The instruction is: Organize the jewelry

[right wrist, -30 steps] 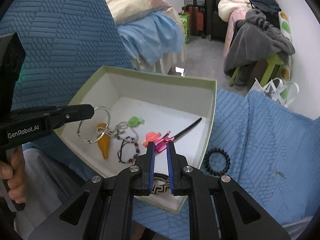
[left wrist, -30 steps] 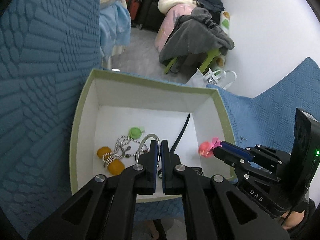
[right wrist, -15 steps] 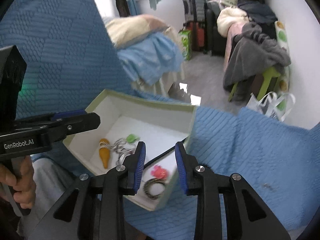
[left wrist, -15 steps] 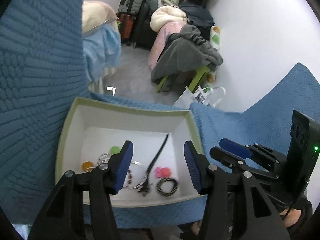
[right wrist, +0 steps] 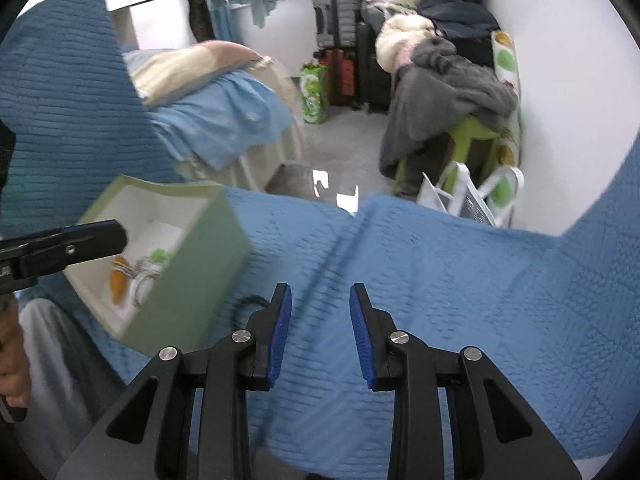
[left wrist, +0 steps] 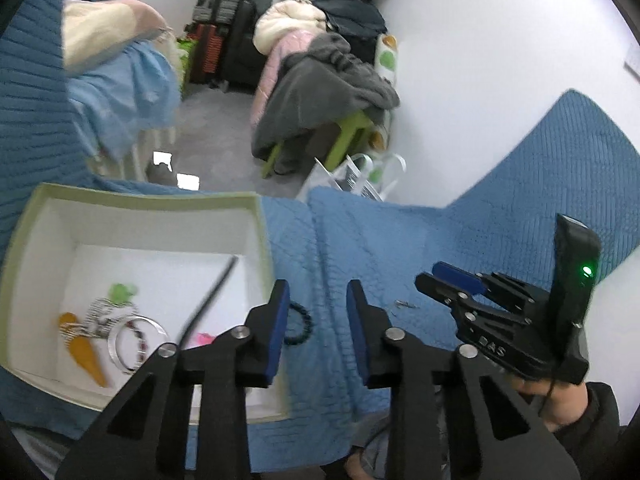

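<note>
Both tongs empty — left tongs [left wrist: 316,320] just narrowing, right tongs [right wrist: 320,320] apart — above blue quilt [right wrist: 460,280], beside box [left wrist: 262,236].

Pale green box [left wrist: 262,236], white inside — orange carrot charm [left wrist: 84,354], black bead bracelet [left wrist: 300,322] on quilted blue cover [left wrist: 400,240].

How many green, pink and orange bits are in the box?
Green rounded piece: 1
Pink flower-shaped piece: 1
Orange carrot-shaped pieces: 2
Total: 4, all in the pale green cardboard box with a white inside.
</note>
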{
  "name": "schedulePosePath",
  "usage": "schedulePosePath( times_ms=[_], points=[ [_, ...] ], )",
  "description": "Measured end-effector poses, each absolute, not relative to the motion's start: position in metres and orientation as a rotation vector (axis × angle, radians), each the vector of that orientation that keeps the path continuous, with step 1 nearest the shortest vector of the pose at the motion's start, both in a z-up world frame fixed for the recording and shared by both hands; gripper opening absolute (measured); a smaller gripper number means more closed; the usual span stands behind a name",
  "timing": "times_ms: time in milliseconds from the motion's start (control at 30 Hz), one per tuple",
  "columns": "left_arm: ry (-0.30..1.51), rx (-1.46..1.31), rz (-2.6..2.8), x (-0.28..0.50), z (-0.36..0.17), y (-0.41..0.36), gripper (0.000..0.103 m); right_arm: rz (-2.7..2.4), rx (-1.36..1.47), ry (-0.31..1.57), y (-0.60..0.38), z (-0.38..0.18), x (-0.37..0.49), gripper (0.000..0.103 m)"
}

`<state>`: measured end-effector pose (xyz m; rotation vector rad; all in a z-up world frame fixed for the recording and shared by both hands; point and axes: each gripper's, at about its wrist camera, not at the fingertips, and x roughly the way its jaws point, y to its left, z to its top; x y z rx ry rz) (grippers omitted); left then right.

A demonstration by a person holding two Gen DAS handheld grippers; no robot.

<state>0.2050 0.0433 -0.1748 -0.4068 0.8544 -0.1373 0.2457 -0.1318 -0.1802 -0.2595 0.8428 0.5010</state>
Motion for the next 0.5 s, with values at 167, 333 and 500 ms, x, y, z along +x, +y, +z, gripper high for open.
schedulePosePath(
  times_ms=[167, 333, 500],
  points=[
    [0.901, -0.378, -0.153, 0.213, -0.191, 0.011, 0.021, 0.474, -0.282, 0.894, -0.168, -0.203, 0.266, 0.025],
    [0.926, -0.373, -0.095, 0.222, -0.209, -0.008, 0.019, 0.458, -0.305, 0.961, -0.195, -0.225, 0.286, 0.024],
    [0.939, -0.408, -0.024, 0.227, -0.227, -0.013, 0.019, 0.492, -0.353, 1.016, -0.205, -0.248, 0.293, 0.024]
  ],
)
